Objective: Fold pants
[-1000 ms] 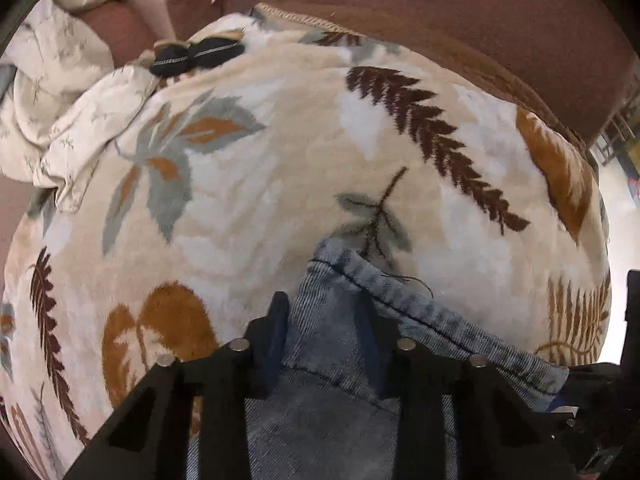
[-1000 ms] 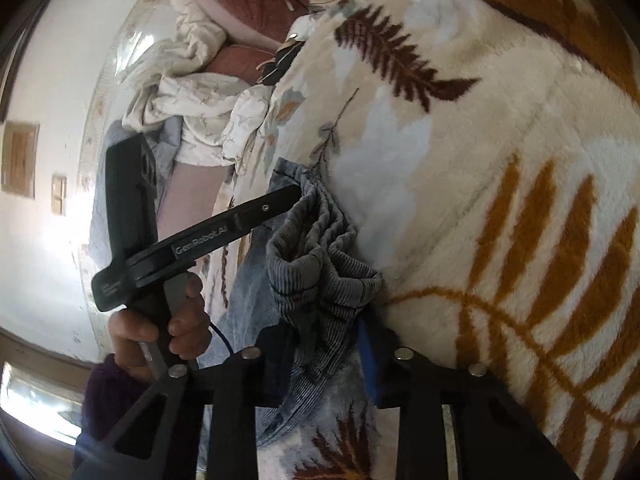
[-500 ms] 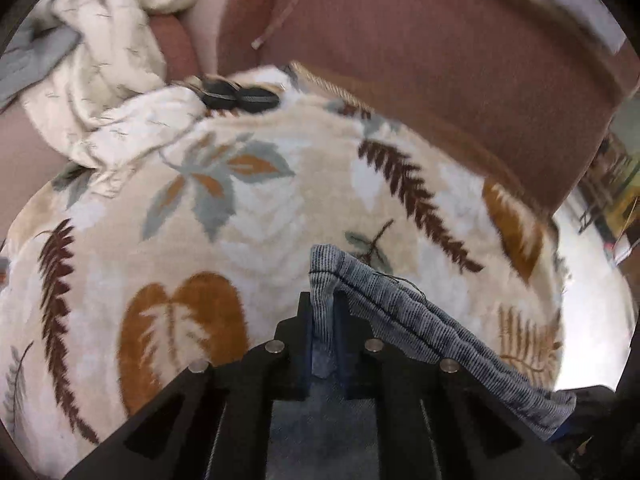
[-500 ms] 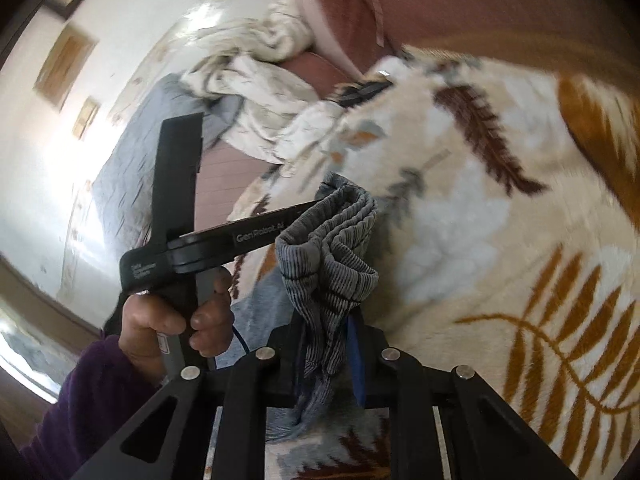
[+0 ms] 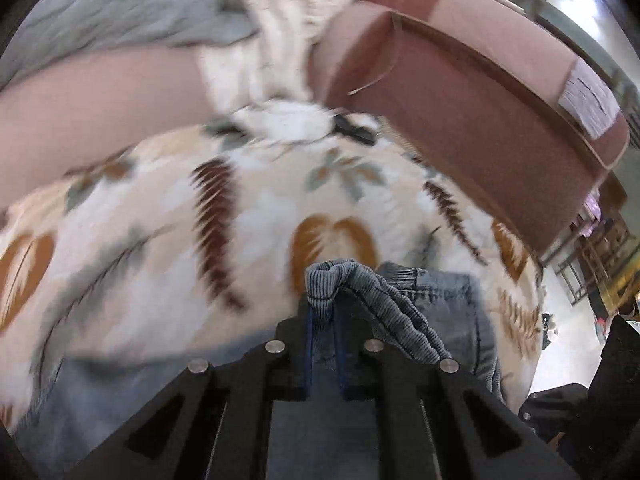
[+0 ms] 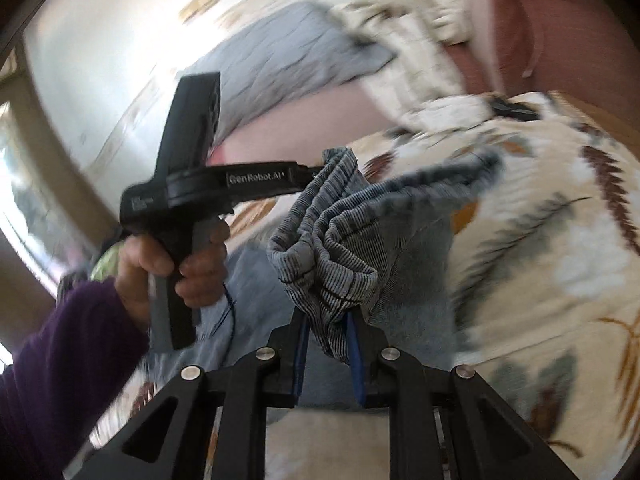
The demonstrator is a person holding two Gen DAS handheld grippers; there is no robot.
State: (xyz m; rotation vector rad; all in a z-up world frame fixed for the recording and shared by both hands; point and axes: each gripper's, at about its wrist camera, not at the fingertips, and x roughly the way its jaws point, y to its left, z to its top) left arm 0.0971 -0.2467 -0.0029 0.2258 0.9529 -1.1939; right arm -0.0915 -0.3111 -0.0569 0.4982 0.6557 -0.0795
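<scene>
Left tool [image 5: 322, 322] and right tool [image 6: 326, 338] each clamp the pants' waistband [image 6: 328, 248], lifted above the leaf-print blanket [image 5: 160, 240] for folding

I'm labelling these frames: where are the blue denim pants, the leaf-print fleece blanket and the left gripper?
blue denim pants [image 6: 340, 248]: right wrist view, bunched ribbed waistband.
leaf-print fleece blanket [image 5: 256, 216]: left wrist view, bare cream patch.
left gripper [image 5: 322, 316]: left wrist view, between fingertips.

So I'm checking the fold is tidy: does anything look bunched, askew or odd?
Yes. The pants hang bunched: the ribbed waistband is crumpled in the right gripper and twisted ropelike from the left gripper. Motion blur hides finer detail.
</scene>
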